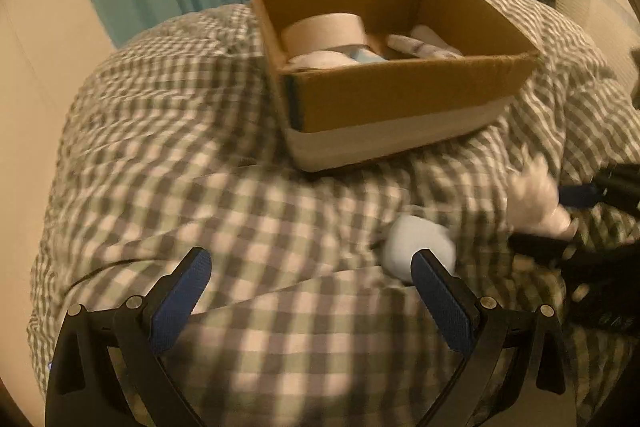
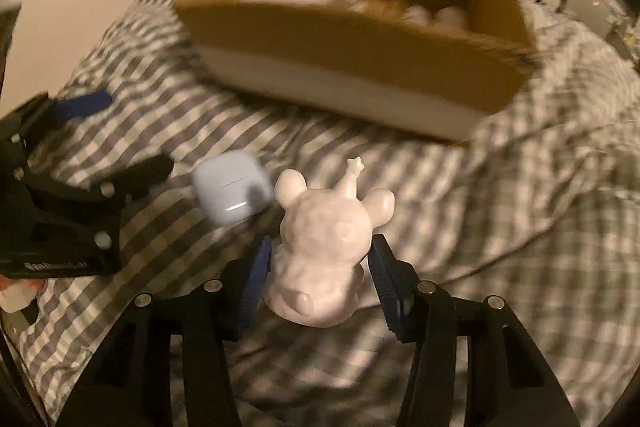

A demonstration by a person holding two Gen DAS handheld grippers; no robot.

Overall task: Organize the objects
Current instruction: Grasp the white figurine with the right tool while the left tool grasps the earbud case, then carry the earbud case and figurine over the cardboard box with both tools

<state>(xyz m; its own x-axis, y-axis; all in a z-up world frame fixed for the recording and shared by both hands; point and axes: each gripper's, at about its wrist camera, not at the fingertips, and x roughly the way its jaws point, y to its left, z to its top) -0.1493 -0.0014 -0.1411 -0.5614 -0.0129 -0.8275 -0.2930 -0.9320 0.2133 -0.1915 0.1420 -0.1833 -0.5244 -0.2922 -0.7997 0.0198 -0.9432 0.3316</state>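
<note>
A checked bedspread covers the bed, and one open cardboard box sits on it at the far side, holding a tape roll and several pale items too blurred to count. Nearer, one white figurine is gripped between the two fingers of the right gripper, which are closed on its sides; its long axis runs away from the camera, its two round ears and a star-tipped stalk toward the box. Just left of it one pale blue case lies on the bedspread. The left gripper hangs above the bedspread, fingers spread wide and holding nothing, its right finger overlapping the case in its own view.
</note>
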